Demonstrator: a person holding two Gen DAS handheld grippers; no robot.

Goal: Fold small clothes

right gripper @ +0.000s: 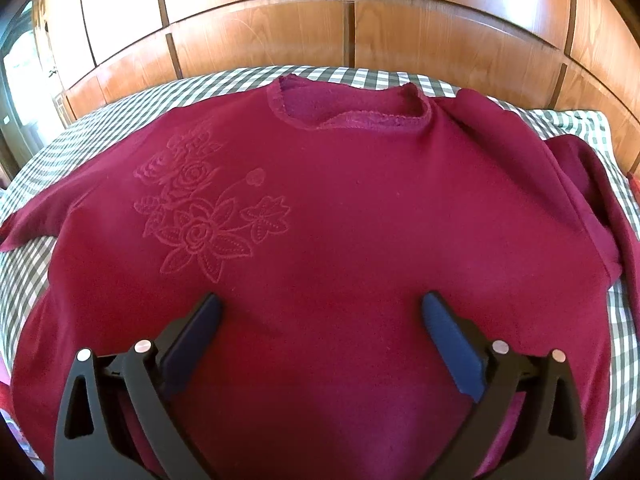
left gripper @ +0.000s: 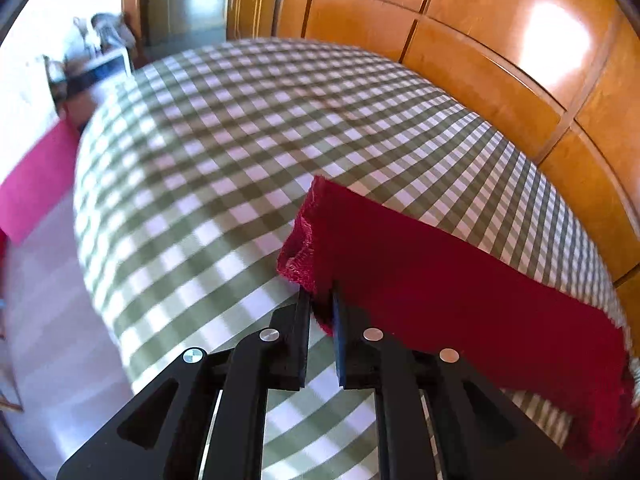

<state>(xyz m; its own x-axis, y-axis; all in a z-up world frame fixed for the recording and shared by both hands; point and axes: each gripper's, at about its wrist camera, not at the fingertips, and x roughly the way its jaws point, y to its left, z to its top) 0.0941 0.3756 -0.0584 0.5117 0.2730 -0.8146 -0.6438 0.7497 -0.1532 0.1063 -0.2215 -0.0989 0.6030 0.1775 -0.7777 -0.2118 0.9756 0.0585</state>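
Because a fold is being started, the sleeve cuff [left gripper: 316,308] is being pinched by the left gripper [left gripper: 321,300]; the right gripper [right gripper: 320,312] is being held wide over the sweater [right gripper: 360,220].

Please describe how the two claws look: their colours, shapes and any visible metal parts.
Both are matt black plastic linkages with long slotted cut-outs and round silver pivot pins. The left claw has flat black fingers, one with a dark blue inner face. The right claw has dark blue, finely ribbed pads. No cables or sleeves show.
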